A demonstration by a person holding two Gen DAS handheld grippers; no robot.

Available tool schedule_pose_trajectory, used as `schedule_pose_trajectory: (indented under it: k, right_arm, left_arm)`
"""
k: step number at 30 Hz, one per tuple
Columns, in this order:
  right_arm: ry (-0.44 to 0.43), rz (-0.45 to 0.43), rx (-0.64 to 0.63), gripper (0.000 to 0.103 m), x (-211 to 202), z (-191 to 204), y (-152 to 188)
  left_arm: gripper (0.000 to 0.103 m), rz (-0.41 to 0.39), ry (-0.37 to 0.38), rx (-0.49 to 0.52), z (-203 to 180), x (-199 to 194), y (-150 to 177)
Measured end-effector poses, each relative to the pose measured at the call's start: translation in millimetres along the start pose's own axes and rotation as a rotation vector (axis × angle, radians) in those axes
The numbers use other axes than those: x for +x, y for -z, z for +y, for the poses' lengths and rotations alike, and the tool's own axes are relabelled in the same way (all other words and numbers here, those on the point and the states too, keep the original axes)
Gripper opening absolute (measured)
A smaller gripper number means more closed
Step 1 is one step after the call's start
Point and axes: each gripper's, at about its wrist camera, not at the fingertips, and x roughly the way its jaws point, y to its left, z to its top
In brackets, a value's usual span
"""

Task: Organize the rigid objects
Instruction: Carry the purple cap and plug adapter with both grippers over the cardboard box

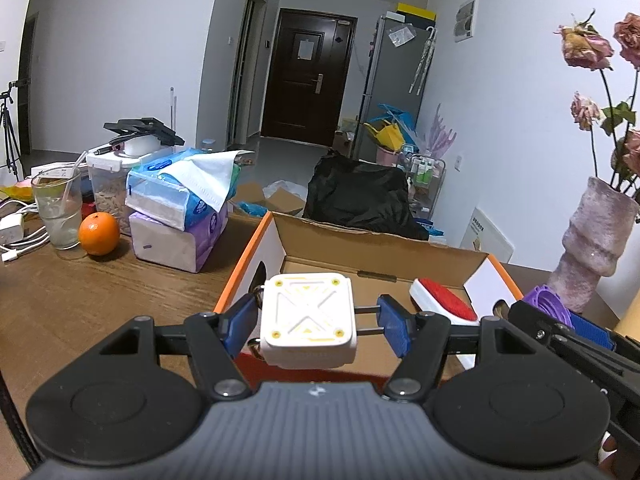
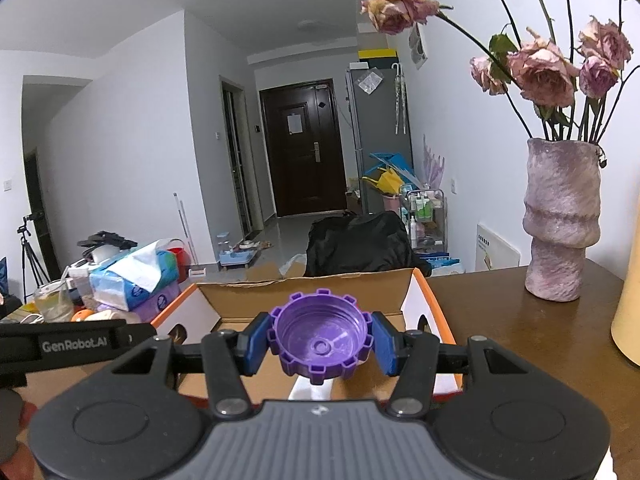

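My left gripper [image 1: 316,326] is shut on a white square device with yellow marks [image 1: 308,320], holding it above an open cardboard box [image 1: 384,254] with orange-and-white sides. A red-and-white object [image 1: 444,300] lies inside the box at the right. My right gripper [image 2: 320,338] is shut on a purple ridged cap [image 2: 320,340], its hollow side facing the camera, above the same box [image 2: 308,292]. In the left wrist view that cap [image 1: 548,304] shows at the right, beside the box's right wall. The left gripper's black body [image 2: 72,344] shows at the left in the right wrist view.
Stacked tissue packs [image 1: 180,216], an orange [image 1: 99,234] and a glass with a straw [image 1: 56,212] stand left of the box on the wooden table [image 1: 100,300]. A pink vase of dried roses [image 2: 560,224] stands to the right, with a yellow object [image 2: 628,312] at the edge.
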Motion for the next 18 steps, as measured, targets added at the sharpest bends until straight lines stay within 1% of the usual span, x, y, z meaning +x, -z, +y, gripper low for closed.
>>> schedule_pose_trajectory:
  k: [8,18]
  right_arm:
    - [0.018,0.015,0.024,0.052,25.7,-10.9,-6.8]
    - [0.042,0.042,0.023,0.052,53.4,-19.9,-15.4]
  left_arm:
    - [0.067,0.004,-0.017,-0.002,-2.5,23.3,-8.7]
    - [0.067,0.011,-0.038,0.004,-3.3,50.3,-17.8]
